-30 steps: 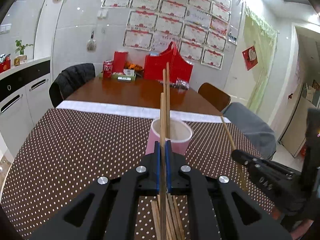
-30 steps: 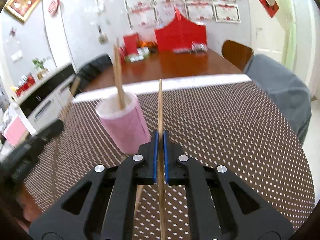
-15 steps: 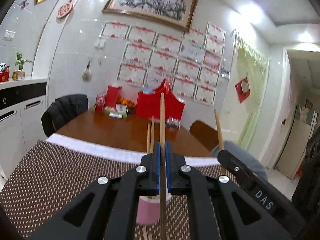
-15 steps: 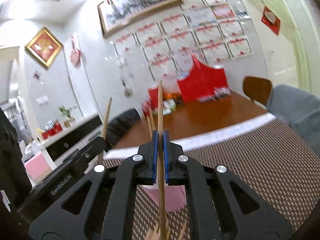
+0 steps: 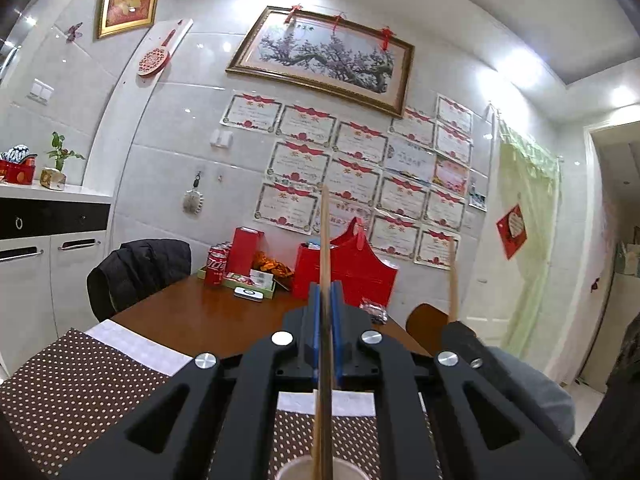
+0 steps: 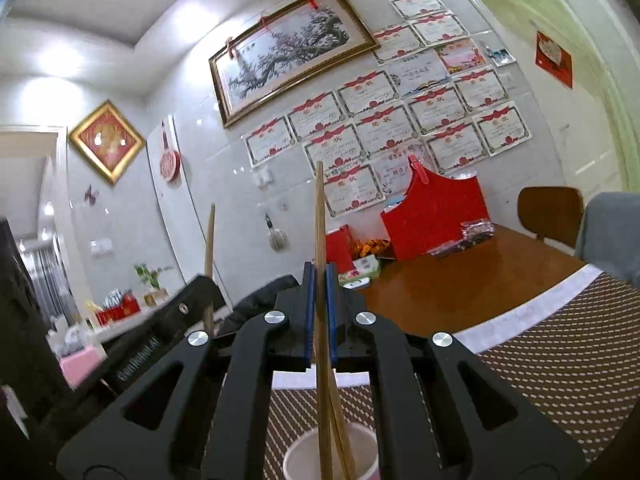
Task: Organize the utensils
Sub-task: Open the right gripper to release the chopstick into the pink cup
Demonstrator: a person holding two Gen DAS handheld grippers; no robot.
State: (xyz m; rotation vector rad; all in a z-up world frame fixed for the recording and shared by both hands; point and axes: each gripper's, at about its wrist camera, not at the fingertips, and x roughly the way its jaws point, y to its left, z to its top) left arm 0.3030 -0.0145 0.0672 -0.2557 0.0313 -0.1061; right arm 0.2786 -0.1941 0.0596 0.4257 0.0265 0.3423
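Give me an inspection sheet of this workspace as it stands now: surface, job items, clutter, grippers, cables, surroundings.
Surface: brown polka-dot tablecloth over the near end of a wooden table.
Job's things: pink cup below both grippers, one chopstick leaning in it; one chopstick upright in the left gripper, another chopstick upright in the right gripper.
Clutter: cola cans, red boxes and snack packets at the table's far end.
Grippers: left gripper shut on its chopstick; right gripper shut on its chopstick; the two stand side by side.
Cables: nothing seen.
Surroundings: certificates and a framed painting on the tiled wall, chairs, white cabinet.
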